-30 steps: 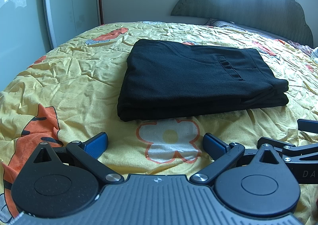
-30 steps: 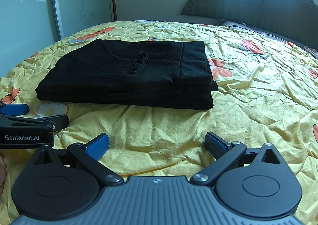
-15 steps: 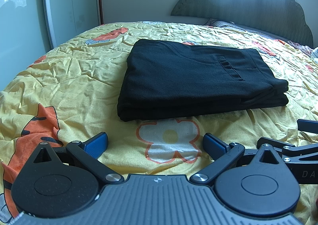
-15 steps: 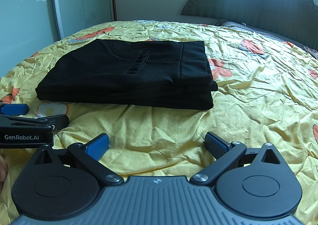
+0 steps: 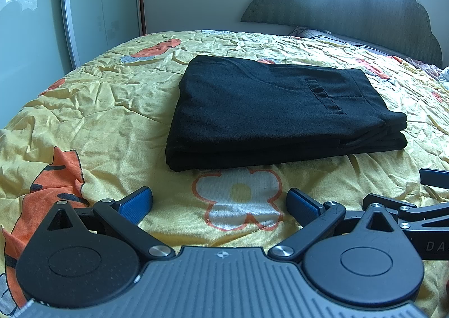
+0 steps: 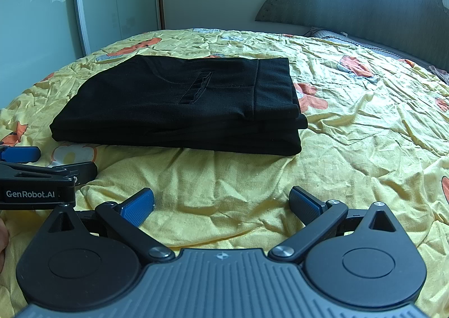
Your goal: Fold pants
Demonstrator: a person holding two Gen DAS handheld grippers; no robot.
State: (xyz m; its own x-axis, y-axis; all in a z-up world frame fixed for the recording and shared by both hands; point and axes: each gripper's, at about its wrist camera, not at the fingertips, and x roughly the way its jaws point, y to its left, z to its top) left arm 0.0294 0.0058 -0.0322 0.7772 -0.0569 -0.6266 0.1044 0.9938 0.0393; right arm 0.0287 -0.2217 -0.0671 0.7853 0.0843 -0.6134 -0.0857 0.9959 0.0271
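Looking down both wrist views, I've got the pants (image 5: pixel 269 113) lying as a compact black rectangle in the middle of the bed (image 5: pixel 92 110), on the yellow flowered quilt. Several layers stacked, edges mostly flush, a pocket seam showing on top. Fold looks done to me.

Left gripper (image 5: pixel 220 201) has its jaws spread wide and nothing between them, just the white flower print on the quilt. It sits short of the near edge of the pants, not touching. Right gripper (image 6: pixel 221 201) is the same: jaws wide, empty, bare quilt between the blue pads, apart from the cloth. In the right view I see the left one's fingers poking in at the left edge, beside the near-left corner of the stack.

Progress call: basically finished. What might be left is tidying. The right-hand end of the stack shows layers slightly stepped, the top one sitting a bit back from the lower ones, so a small nudge could square it. Far edge of the stack is hard to judge from this low angle, probably flat but I can't confirm.

Headboard (image 6: pixel 364 3) and mirrored wardrobe door (image 6: pixel 112 0) are behind, not relevant. Nothing else on the quilt near the stack.
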